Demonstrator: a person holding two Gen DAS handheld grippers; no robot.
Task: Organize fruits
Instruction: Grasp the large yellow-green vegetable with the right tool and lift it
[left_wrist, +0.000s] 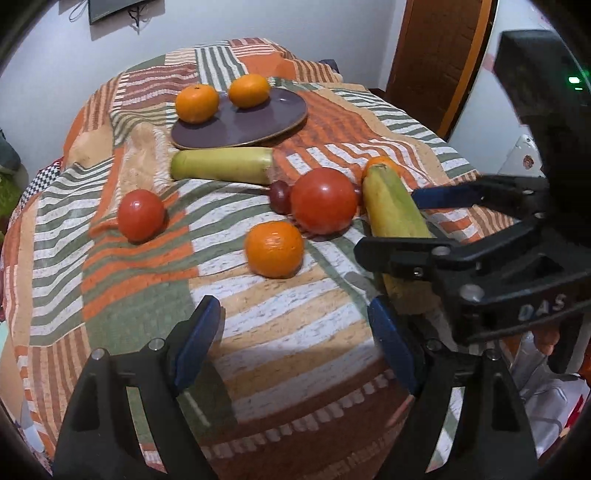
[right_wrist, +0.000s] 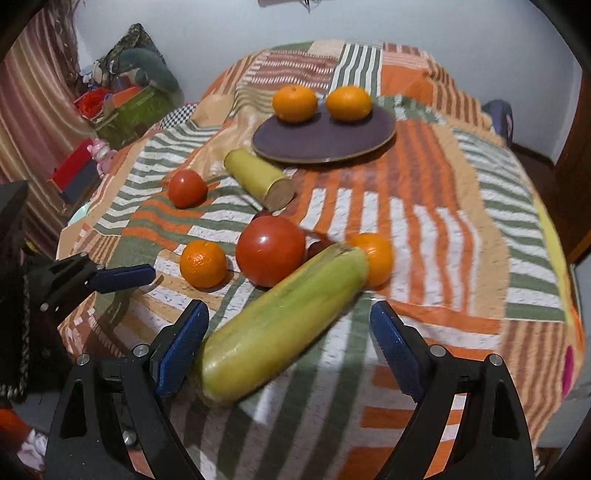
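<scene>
Plainly, both tools gape, empty — left tool (left_wrist: 291, 343), right tool (right_wrist: 290, 347) — "DAS" (left_wrist: 541, 308) on the right.

Glossy smooth tomatoes (left_wrist: 323, 201) lie on a woven cloth cover (left_wrist: 288, 332) near a matt purple plate (left_wrist: 236, 125).

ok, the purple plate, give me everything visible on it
The plate is a flat, round, dark purple disc with a thin tan rim, matte, ceramic by the look. It lies on the striped cloth at the far side of the table, its near edge lifted a little over a fold. Two oranges sit side by side on its far half; the near half is bare. Neither hand-held gripper touches it.
</scene>
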